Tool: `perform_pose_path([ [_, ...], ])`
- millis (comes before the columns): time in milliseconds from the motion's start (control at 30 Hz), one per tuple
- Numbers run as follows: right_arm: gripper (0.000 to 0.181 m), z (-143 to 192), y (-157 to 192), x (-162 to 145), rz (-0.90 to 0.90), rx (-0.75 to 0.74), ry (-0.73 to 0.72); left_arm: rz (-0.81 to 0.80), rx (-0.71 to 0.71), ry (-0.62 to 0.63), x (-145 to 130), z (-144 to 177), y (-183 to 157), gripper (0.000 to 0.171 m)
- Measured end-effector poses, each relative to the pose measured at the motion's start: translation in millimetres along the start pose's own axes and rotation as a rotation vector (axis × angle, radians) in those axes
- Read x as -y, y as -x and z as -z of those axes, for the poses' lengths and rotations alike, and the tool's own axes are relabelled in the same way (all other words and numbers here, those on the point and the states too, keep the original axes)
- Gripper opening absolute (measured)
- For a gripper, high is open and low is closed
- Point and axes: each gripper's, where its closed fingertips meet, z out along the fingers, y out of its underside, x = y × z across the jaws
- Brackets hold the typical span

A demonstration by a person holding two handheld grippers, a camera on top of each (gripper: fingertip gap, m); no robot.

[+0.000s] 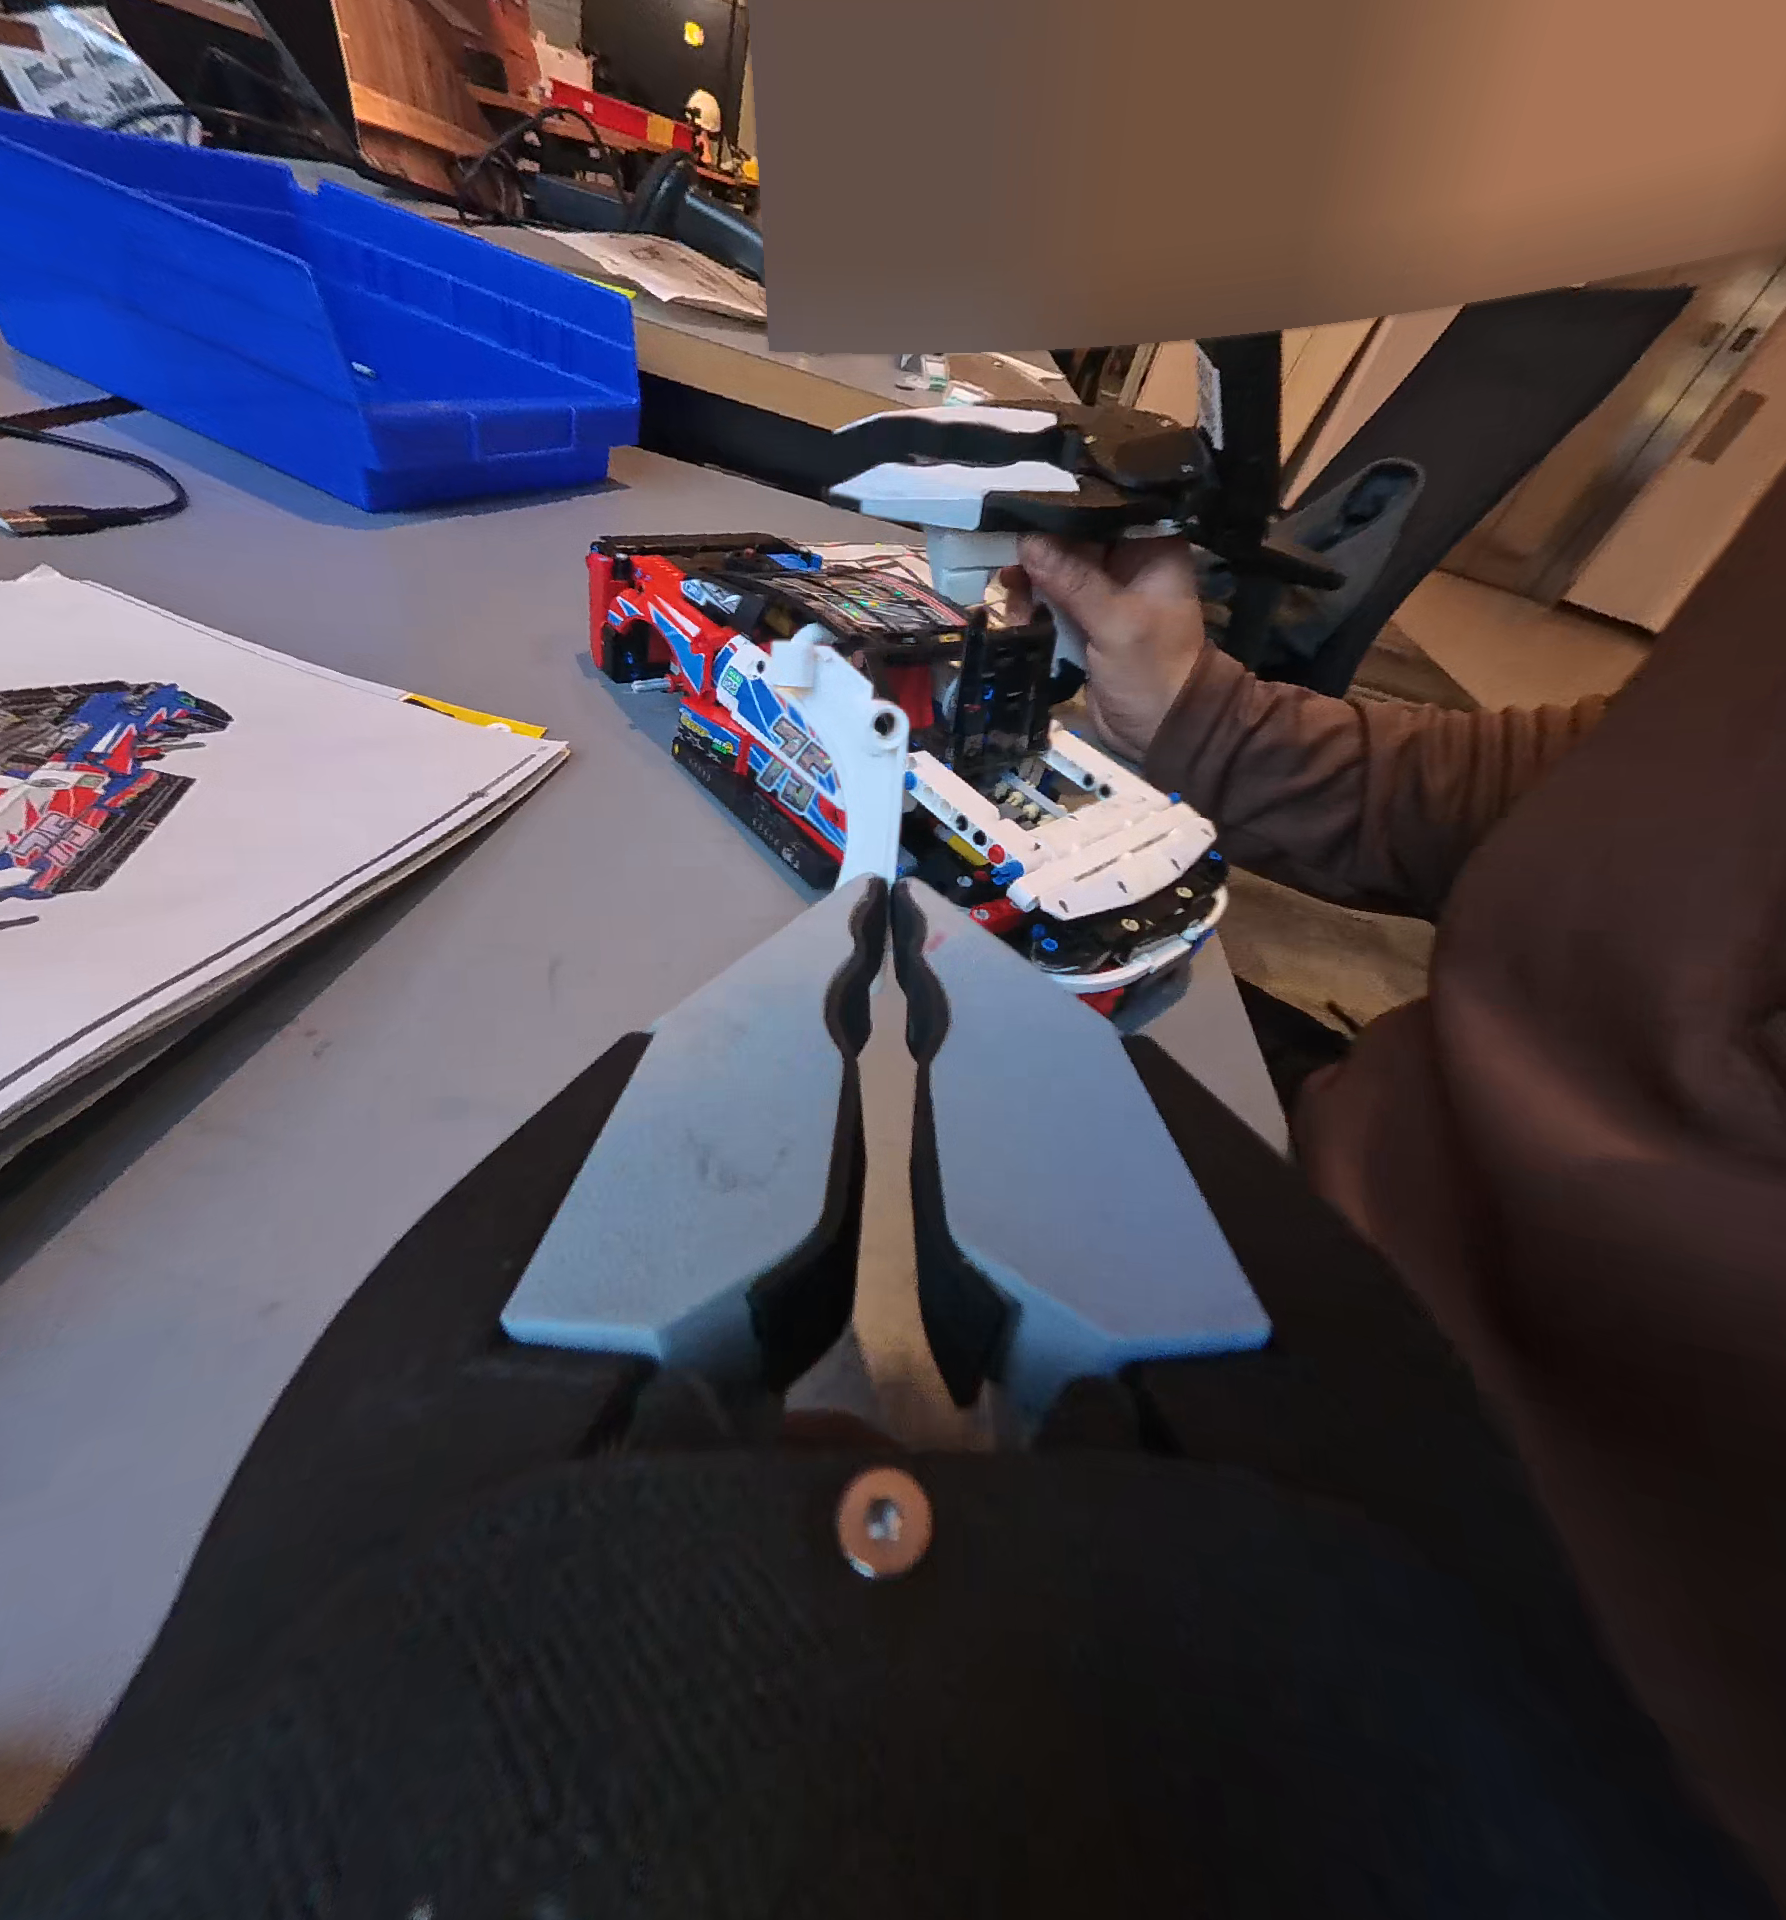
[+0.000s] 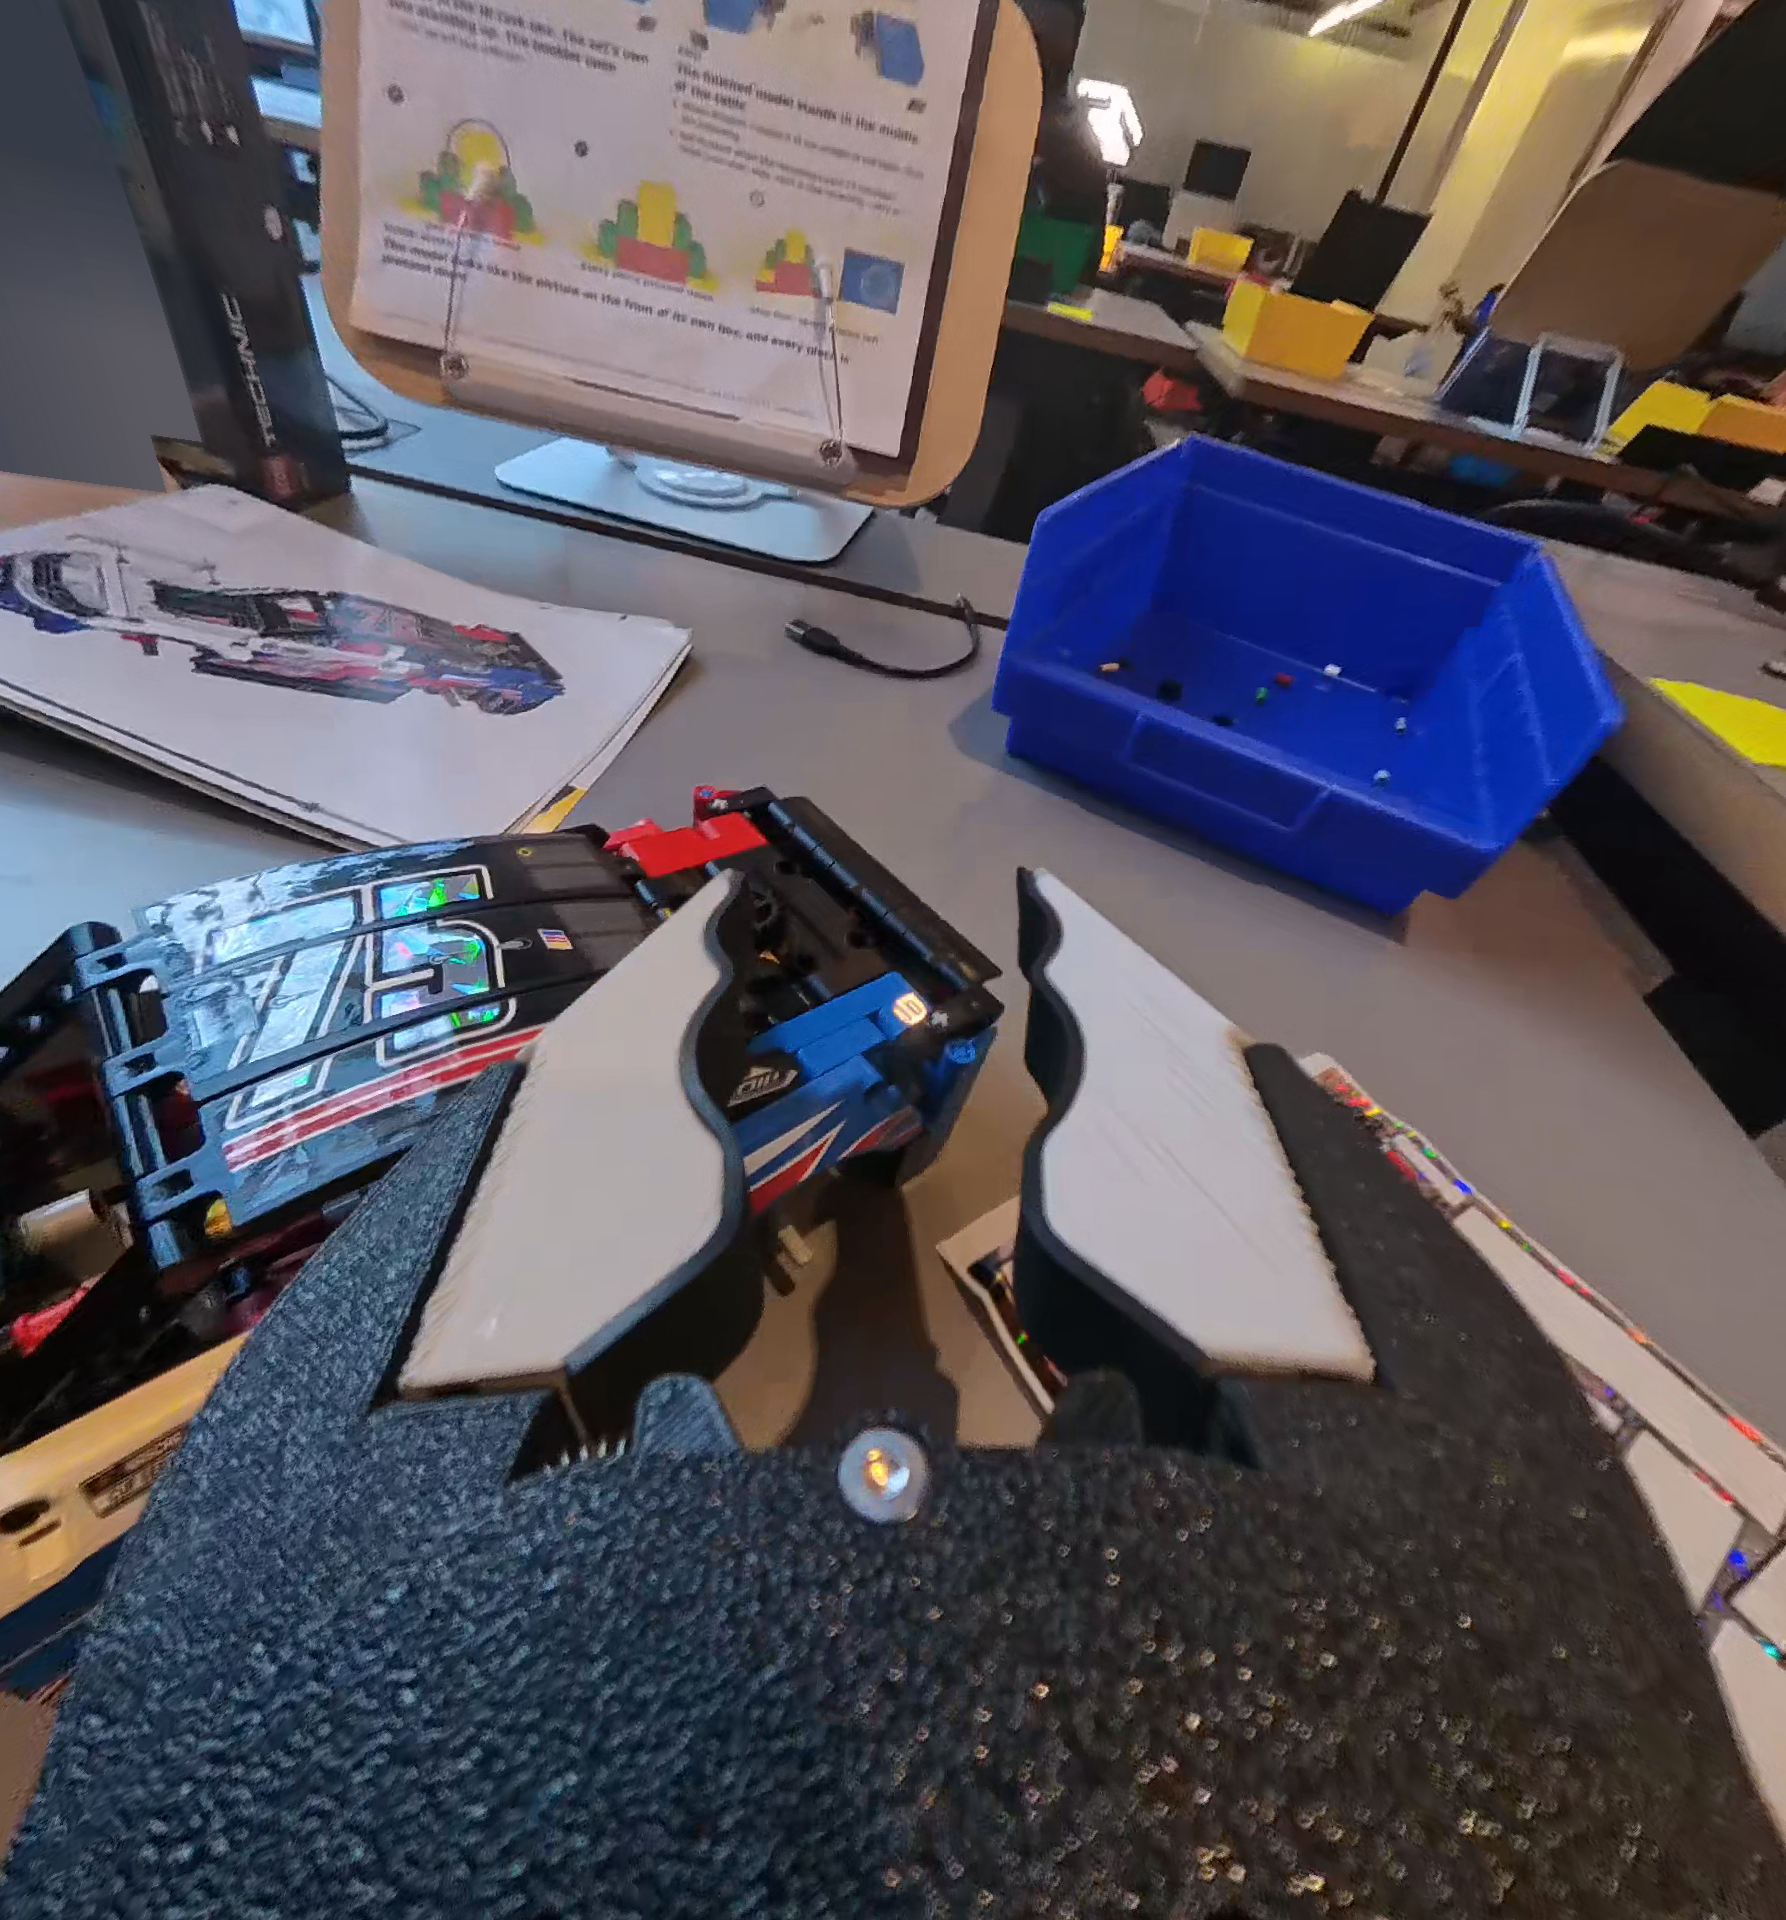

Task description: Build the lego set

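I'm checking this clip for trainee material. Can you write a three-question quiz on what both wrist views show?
1. True or false: the left gripper is shut on a curved white piece.
2. The blue bin holds: A) nothing B) a few small pieces C) the car
3. Fill in: the right gripper is ____ above the toy car.

Key: 1 true; 2 B; 3 open

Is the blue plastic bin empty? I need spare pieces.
No, the blue plastic bin has several tiny loose pieces scattered across its floor in the right wrist view.
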Motion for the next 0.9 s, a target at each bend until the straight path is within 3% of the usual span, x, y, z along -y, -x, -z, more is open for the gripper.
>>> perform_pose_path([
  [267,0.051,-5,-2,-8,-0.047,0.022,0.042,0.201,-0.085,-0.04,4,0,8,0.0],
  [533,0.051,-1,-2,-4,-0.078,0.045,0.008,0.264,-0.111,-0.016,0,-4,8,0.0],
  [900,0.051,11,8,12,-0.105,0.123,-0.089,0.361,-0.281,0.054,-8,-16,-18,0.0],
])
